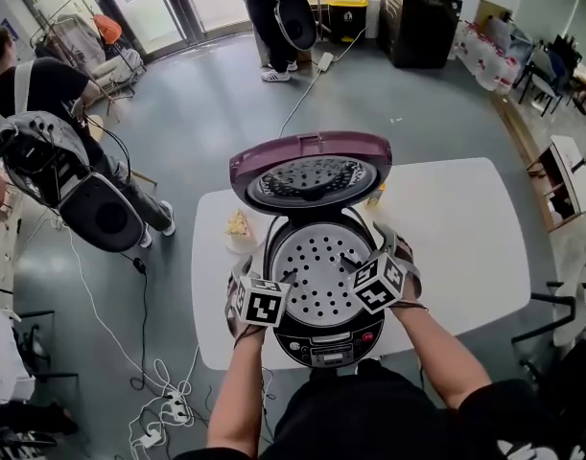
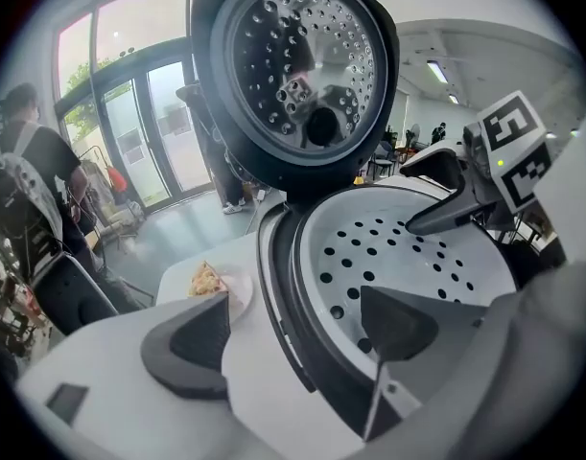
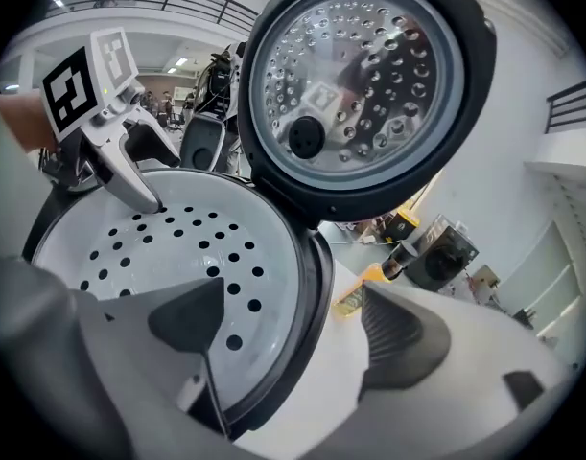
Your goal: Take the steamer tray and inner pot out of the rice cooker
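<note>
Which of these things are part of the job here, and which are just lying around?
In the job: rice cooker, its raised lid, the holed steamer tray inside it, left gripper and right gripper, each open astride its edge.
Just lying about: plate of food and a yellow item on the table beside the cooker.

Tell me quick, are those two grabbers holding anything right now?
Left gripper: open, fingers astride the cooker rim, holding nothing.
Right gripper: open, fingers astride the cooker rim too, holding nothing.
</note>
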Demonstrator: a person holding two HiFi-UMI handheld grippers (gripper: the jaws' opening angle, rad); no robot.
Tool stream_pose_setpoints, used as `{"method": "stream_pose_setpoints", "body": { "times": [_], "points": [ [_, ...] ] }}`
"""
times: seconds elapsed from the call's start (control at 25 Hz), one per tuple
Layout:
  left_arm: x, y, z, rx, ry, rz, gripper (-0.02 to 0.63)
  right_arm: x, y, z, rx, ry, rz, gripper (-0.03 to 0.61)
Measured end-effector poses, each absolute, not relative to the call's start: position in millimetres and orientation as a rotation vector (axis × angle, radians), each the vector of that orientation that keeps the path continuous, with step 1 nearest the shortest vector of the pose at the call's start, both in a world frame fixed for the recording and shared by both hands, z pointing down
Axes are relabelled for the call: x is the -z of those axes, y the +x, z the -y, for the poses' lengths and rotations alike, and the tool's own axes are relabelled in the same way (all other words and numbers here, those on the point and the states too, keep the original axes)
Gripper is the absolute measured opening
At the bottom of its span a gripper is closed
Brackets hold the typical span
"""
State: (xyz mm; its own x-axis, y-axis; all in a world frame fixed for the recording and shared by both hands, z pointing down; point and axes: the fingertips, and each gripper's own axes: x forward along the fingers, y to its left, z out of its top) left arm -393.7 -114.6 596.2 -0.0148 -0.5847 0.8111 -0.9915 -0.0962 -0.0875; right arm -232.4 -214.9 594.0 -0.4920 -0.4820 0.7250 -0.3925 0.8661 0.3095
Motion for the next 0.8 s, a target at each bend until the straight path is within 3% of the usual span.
{"method": "stream_pose_setpoints", "body": {
  "times": [0.16, 0.32, 0.6, 0.8],
  "points": [
    [-598.8, -396.2, 115.1, -0.989, 1.725, 1.640, 0.392, -601.5, -229.8, 214.5, 0.091, 0.616, 2.129, 0.385],
    [-597.6, -396.7, 119.1, -0.982, 1.731, 1.649, 0.353, -606.2, -226.3, 216.8, 0.101, 0.629, 2.103, 0.237],
    [-597.8, -390.8, 121.3, -0.975, 1.739, 1.651, 0.313, -604.4, -223.6, 221.2, 0.095, 0.660, 2.099, 0.181],
    [-590.9, -390.5, 122.7, -0.998, 1.741, 1.700, 0.232, -597.2, -223.9, 220.2, 0.117, 0.680, 2.116, 0.176]
  ]
}}
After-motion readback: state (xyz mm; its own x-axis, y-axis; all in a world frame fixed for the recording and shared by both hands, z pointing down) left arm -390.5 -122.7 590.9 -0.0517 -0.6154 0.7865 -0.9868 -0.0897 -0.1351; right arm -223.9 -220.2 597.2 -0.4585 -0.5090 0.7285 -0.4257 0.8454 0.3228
